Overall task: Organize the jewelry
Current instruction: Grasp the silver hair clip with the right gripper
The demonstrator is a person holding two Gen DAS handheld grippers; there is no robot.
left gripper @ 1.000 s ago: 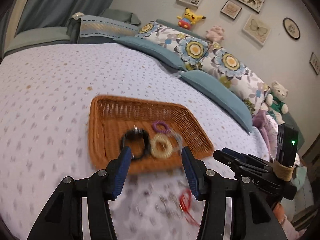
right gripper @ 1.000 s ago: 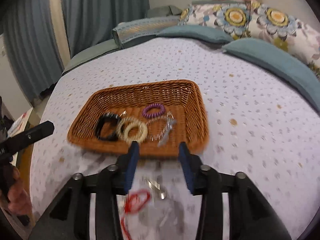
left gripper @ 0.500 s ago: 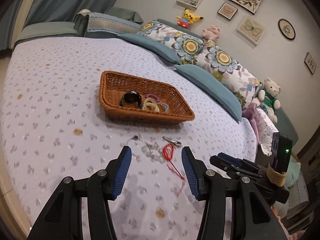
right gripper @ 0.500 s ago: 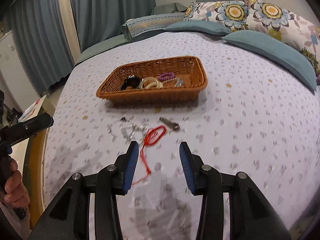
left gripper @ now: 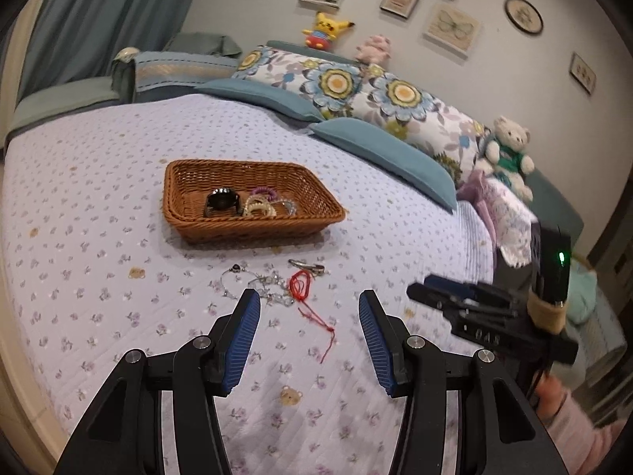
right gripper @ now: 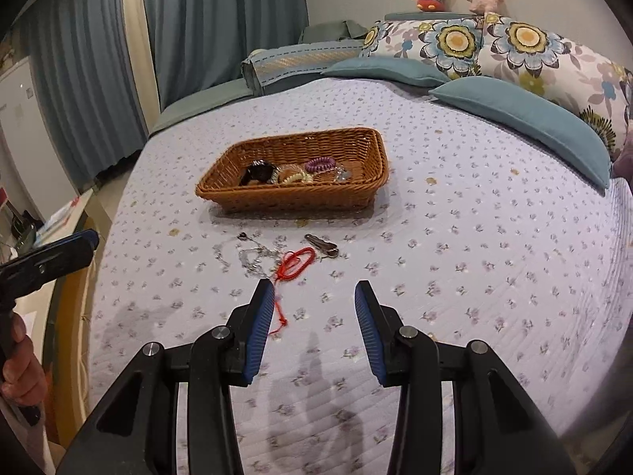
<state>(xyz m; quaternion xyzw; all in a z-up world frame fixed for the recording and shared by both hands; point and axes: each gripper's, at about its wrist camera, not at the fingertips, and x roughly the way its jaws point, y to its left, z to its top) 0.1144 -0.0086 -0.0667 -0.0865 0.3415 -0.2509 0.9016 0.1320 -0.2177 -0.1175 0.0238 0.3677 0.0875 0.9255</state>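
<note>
Both grippers, left [left gripper: 309,304] and right [right gripper: 314,295], are held spread and empty above the quilted bedspread [left gripper: 99,182]; a red cord [left gripper: 300,284] and beaded chains [left gripper: 257,281] are seen before the rectangular woven basket [left gripper: 253,229].

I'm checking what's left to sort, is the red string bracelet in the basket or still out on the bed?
Out. The red string bracelet lies on the bedspread in front of the wicker basket, beside a silver chain.

Surface: we recorded a bed [left gripper: 118,182] under a lilac floral quilt.
Centre: we found a wicker basket [left gripper: 186,219].
In front of the basket: we noted a silver chain [right gripper: 253,255], red cord [right gripper: 294,263] and hair clip [right gripper: 321,245].
Head end: we saw teal pillows [right gripper: 522,113].
</note>
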